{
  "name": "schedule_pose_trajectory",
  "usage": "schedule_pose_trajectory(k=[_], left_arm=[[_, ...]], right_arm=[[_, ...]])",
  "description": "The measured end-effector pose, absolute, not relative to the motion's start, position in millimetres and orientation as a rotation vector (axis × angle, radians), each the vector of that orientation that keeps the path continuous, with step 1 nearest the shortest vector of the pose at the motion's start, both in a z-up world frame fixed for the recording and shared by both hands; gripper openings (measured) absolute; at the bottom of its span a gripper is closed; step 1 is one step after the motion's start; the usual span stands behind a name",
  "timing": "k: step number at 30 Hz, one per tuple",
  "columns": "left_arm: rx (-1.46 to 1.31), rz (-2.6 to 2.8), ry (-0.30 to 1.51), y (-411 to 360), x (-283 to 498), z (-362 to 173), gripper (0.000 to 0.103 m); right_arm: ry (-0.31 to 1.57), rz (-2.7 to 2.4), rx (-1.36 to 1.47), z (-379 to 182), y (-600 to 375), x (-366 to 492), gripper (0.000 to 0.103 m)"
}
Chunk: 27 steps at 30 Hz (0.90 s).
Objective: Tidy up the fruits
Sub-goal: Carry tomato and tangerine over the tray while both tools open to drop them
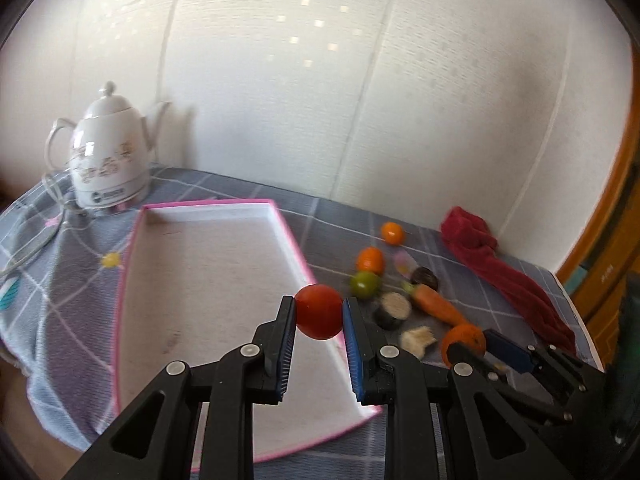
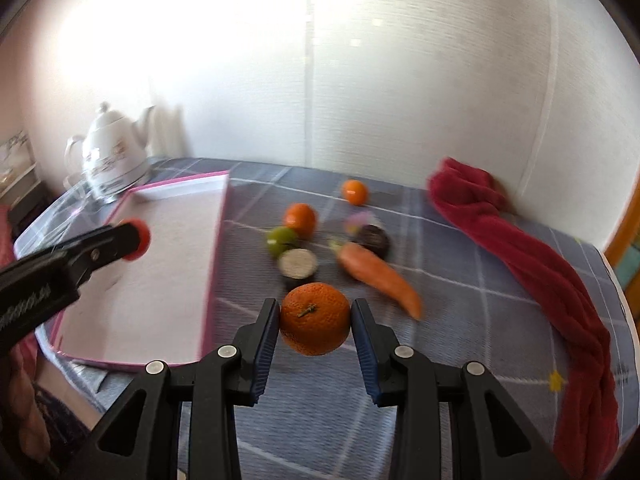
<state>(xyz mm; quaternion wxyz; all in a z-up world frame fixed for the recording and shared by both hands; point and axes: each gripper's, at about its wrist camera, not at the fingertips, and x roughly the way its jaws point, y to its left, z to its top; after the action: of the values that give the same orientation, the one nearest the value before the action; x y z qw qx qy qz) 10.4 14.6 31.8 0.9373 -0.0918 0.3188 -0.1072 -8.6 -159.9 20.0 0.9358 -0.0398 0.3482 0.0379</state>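
The left gripper [image 1: 319, 312] is pinching a red tomato [image 1: 319, 311] over the right rim of the pink-edged tray [image 1: 132, 292], which is lying toward the desk's left edge. It is best carrying the tomato further inside the rim before letting go, so it is not rolling back out. The right gripper [image 2: 315, 320] is pinching an orange mandarin [image 2: 315, 319] above the desk [image 2: 460, 280], just right of the tray and in front of the remaining pile, waiting its turn.
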Motion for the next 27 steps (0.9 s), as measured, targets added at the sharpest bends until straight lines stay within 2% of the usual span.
schedule_pose_trajectory(k=[17,27], left_arm=[[-0.276,0.063,0.709,86,42,-1,0.023],[-0.236,0.103,0.745,89,53,-14,0.024]], right_arm=[[0.655,0.380,-0.244,20,-59,20,0.037],[0.697,0.493,-0.267,8,-32,28,0.038]])
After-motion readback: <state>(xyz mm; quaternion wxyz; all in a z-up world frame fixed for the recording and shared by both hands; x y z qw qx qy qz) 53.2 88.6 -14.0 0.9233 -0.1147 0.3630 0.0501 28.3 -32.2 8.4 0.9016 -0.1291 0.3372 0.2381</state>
